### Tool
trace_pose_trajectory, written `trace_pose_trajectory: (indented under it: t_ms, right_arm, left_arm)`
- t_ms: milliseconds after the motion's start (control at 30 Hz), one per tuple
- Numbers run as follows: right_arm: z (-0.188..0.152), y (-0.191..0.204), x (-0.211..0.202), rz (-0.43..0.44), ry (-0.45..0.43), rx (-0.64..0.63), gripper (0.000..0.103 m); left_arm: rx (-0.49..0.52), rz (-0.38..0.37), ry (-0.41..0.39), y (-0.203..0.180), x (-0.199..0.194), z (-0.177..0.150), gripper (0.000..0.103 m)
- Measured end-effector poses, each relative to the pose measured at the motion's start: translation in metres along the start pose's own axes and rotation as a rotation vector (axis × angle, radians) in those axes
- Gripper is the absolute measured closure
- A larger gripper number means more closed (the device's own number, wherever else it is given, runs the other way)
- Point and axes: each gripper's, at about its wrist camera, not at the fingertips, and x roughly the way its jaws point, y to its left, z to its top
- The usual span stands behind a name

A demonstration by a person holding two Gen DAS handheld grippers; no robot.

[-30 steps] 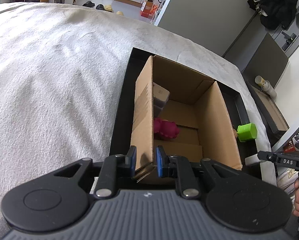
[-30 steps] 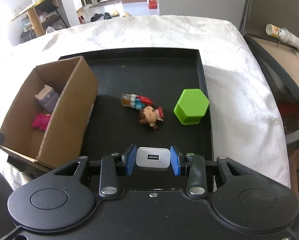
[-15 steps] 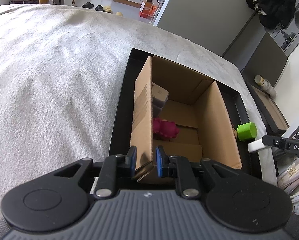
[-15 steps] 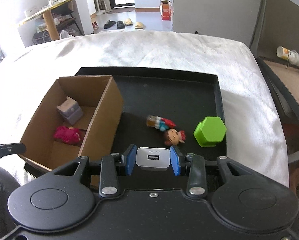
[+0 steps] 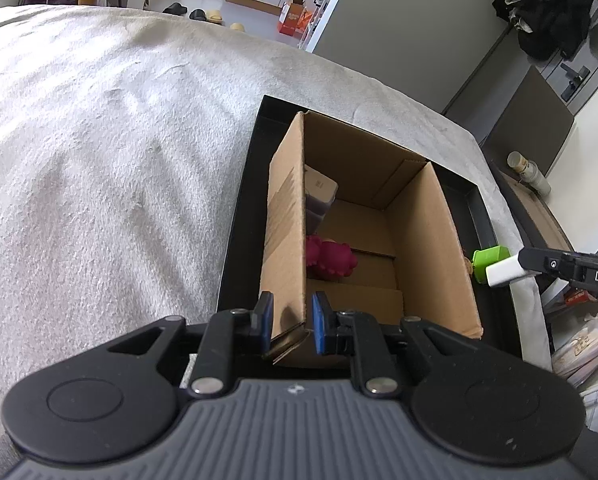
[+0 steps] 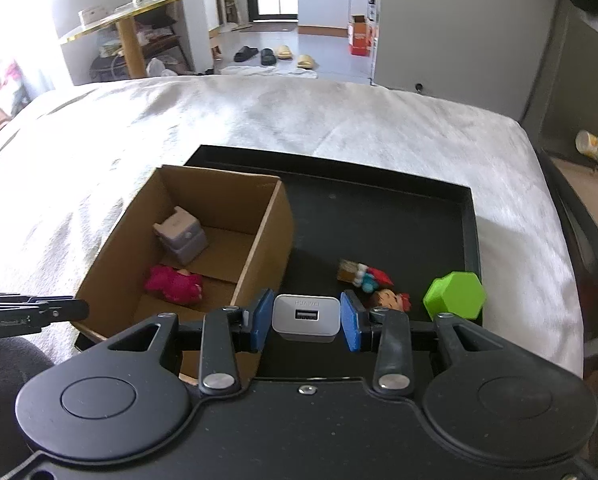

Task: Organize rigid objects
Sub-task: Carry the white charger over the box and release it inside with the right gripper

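Note:
A cardboard box [image 6: 259,240] stands on the left of a black tray [image 6: 379,216] on a white blanket. In it lie a grey block [image 6: 181,234] and a pink toy [image 6: 175,284]; both also show in the left wrist view, the block [image 5: 319,192] and the toy [image 5: 331,260]. My left gripper [image 5: 289,322] is shut on the box's near left wall [image 5: 285,240]. My right gripper [image 6: 305,318] is shut on a white USB charger [image 6: 305,316], held above the tray's front beside the box. A small doll [image 6: 373,282] and a green hexagonal block [image 6: 455,294] lie on the tray.
The white blanket [image 6: 339,120] covers the surface around the tray. A dark cabinet with a cup [image 6: 595,148] stands at the right. The right gripper with the charger [image 5: 503,270] shows at the right edge of the left wrist view.
My right gripper has risen and moved left toward the box with the charger in it. My left gripper has kept its hold on the box wall.

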Motion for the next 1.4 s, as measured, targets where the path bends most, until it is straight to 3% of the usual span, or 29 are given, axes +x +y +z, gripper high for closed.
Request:
trace_pose_trajectory:
  t_ms: [667, 1100, 1267, 1400]
  right_arm:
    - [0.042, 0.057, 0.001, 0.078, -0.043, -0.097, 0.067]
    - [0.057, 0.08, 0.034, 0.113, 0.029, -0.148, 0.067]
    - [0.067, 0.077, 0.032, 0.116, -0.046, -0.091, 0.064]
    - [0.068, 0.072, 0.031, 0.107, -0.038, -0.083, 0.063]
  left_arm:
    - [0.002, -0.013, -0.01, 0.001, -0.002, -0.001, 0.09]
    - [-0.002, -0.04, -0.01, 0.008, 0.0, -0.001, 0.09]
    - [-0.006, -0.039, -0.009, 0.008, 0.0, -0.001, 0.09]
    - [-0.006, -0.034, -0.01, 0.008, 0.0, -0.001, 0.089]
